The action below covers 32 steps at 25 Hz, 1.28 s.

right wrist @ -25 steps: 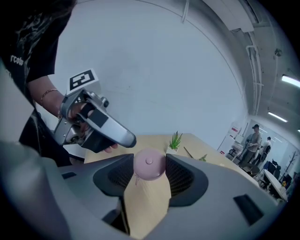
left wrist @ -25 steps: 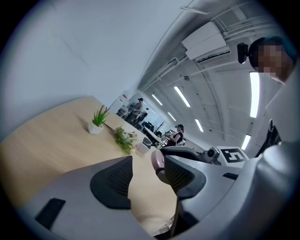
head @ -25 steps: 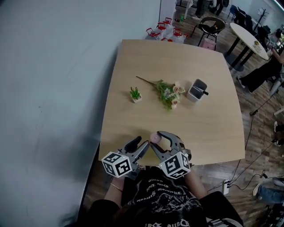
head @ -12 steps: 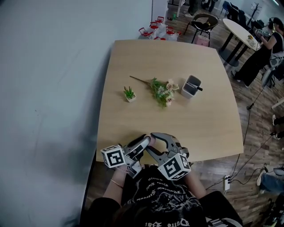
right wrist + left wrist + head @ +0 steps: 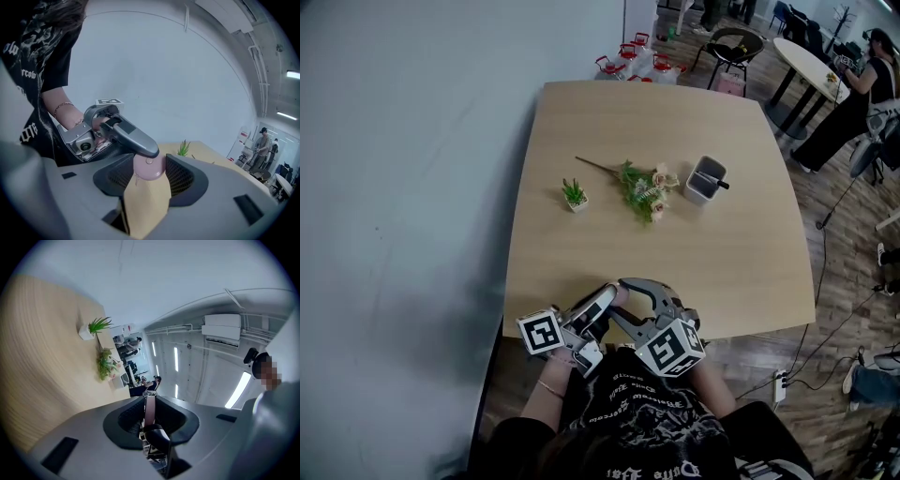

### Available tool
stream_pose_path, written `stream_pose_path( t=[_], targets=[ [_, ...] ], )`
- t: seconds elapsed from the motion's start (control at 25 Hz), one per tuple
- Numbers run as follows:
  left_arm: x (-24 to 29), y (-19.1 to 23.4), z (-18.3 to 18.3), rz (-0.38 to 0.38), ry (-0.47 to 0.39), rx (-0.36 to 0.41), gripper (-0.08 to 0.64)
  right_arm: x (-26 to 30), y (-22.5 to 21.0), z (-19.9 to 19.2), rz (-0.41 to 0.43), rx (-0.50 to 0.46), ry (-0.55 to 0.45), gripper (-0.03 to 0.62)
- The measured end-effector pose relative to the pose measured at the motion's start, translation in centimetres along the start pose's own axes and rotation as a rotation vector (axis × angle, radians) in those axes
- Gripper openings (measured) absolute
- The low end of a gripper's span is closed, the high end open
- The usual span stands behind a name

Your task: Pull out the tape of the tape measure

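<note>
The tape measure (image 5: 149, 167), a small round pink case, sits clamped between the two jaws of the right gripper (image 5: 150, 174), whose dark ribbed pads press on its two sides. Only the top of the case rises clear of them, with a little metal ring on its face. In the head view the case (image 5: 622, 293) shows as a pink spot just past the near edge of the table (image 5: 675, 112), right where the tips of both grippers meet. The left gripper (image 5: 608, 299) comes in from the left side and one of its grey fingers (image 5: 136, 137) lies across the top edge of the case, touching it. Its jaws have just been closing, and in the left gripper view they stand nearly together on a narrow pinkish strip (image 5: 149, 408) that runs up between the pads. This looks to be the tape, though the strip is dim and small there. The two grippers thus sit tip to tip, the marker cube of each turned toward the person, and the right gripper (image 5: 619, 300) points slightly downward at the tabletop. A bare wrist with a thin bracelet (image 5: 62, 108) holds the left gripper. Well ahead of both pairs of jaws, toward the middle of the table, lie a small potted plant (image 5: 574, 195), a flower sprig (image 5: 642, 187) just to its right, and a grey pen holder (image 5: 705, 180) beyond that, all apart from the grippers.
</note>
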State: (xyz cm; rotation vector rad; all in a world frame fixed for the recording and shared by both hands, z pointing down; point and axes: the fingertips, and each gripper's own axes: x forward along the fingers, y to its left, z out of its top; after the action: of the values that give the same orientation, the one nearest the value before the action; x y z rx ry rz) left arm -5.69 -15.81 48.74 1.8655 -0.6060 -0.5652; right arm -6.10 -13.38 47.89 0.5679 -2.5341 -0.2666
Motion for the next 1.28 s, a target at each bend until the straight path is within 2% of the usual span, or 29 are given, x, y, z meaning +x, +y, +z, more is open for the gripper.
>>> stream_pose_path(
  t=[0.12, 0.36, 0.56, 0.76, 0.84, 0.96, 1.08, 1.28],
  targets=[
    [0.1, 0.1, 0.0, 0.014, -0.014, -0.017, 0.074, -0.2, -0.1, -0.1, -0.004, 0.026, -0.009, 0.23],
    [0.1, 1.5, 1.2, 0.066, -0.137, -0.134, 0.069, -1.2, -1.0, -0.9, -0.043, 0.062, 0.001, 0.232],
    [0.5, 1.1, 2.1, 0.017, -0.21, -0.213, 0.069, -1.9, -1.3, -2.1, -0.066, 0.105, 0.015, 0.211],
    [1.5, 0.9, 1.7, 0.002, -0.191, -0.218, 0.069, -2.0, -1.9, -2.2, -0.093, 0.136, -0.005, 0.146],
    [1.7, 1.2, 1.7, 0.005, -0.203, -0.231, 0.071, -2.2, -2.2, -2.2, -0.109, 0.149, -0.015, 0.084],
    [2.1, 1.4, 1.6, 0.015, -0.206, -0.236, 0.071, -2.2, -2.3, -2.8, -0.115, 0.163, -0.005, 0.033],
    [2.1, 1.7, 1.7, 0.022, -0.215, -0.248, 0.071, -2.2, -2.3, -3.0, -0.105, 0.211, -0.015, 0.021],
    [1.7, 2.0, 1.8, 0.04, -0.231, -0.234, 0.069, -2.3, -2.4, -3.4, -0.088, 0.235, -0.014, 0.017]
  ],
)
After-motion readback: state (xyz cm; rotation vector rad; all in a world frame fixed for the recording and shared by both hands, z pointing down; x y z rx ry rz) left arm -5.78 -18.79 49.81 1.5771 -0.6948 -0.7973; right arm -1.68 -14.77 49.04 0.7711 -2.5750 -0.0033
